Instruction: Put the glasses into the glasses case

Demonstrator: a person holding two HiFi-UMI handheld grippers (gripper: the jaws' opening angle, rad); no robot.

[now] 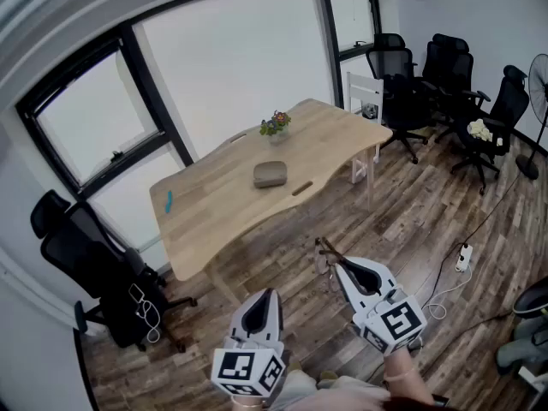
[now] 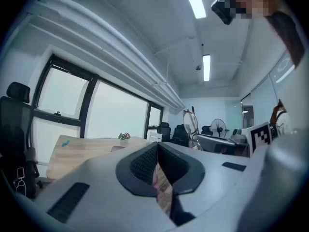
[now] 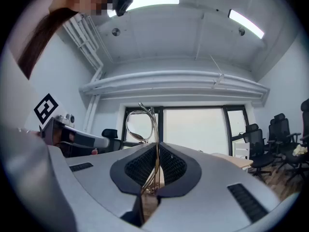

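Meeting room: pale wooden table (image 1: pixel 214 217) standing well ahead, carrying grey oval glasses case (image 1: pixel 270 175), seemingly shut. Right gripper (image 3: pixel 156 154) clamping thin gold wire-rimmed glasses (image 3: pixel 141 124) by the frame, lenses jutting past the tips. Left gripper (image 2: pixel 158 151) riding with jaws together, nothing between them. Risks: slim frame pivoting or slipping in the pads during carry; shut case blocking insertion.

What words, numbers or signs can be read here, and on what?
No readable words or numbers in any view.
White cube on the left gripper: black-and-white square marker, a pattern, not lettering.
White cube on the right gripper: a like marker.
Gold-wire glasses: no print visible.
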